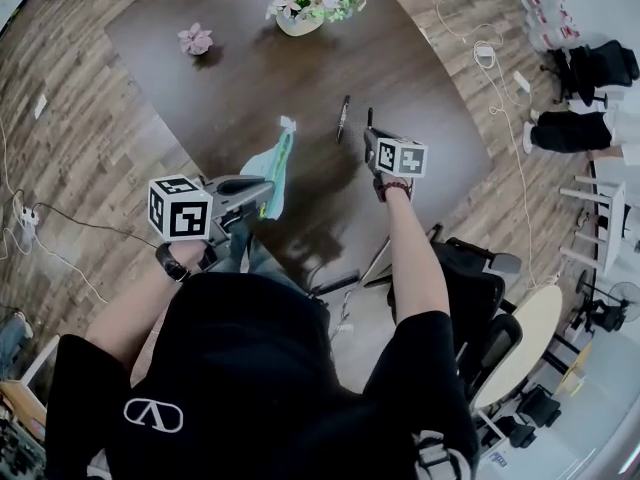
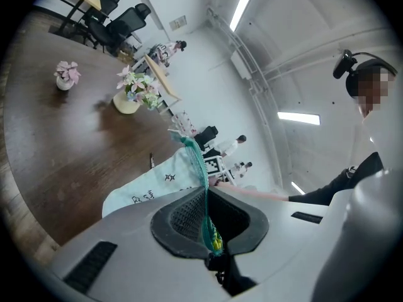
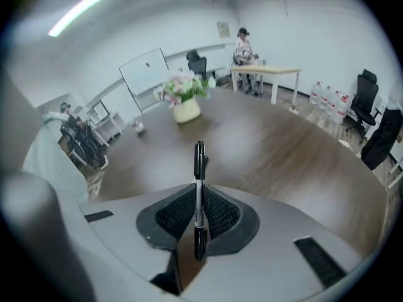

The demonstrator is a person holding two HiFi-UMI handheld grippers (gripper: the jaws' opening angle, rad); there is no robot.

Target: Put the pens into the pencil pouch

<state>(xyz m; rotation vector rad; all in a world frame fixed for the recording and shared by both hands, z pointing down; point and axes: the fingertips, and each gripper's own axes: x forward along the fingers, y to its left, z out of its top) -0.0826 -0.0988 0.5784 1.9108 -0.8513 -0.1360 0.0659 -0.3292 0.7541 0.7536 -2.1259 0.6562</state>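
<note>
Left gripper: jaws clamped on the teal rim of the pencil pouch, by the near edge of the table. Right gripper: closed around a black pen, near the pouch, not yet inserted. Second pen: loose on the table farther out; both apparently still to go in.

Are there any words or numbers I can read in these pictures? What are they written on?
No word or number reads clearly.
Pouch: dark print with little stars, too blurred to read.
Black shirt: a white looped emblem, no letters.
Marker cubes: black-and-white square patterns, not words.
Wall sign: too small to read.
</note>
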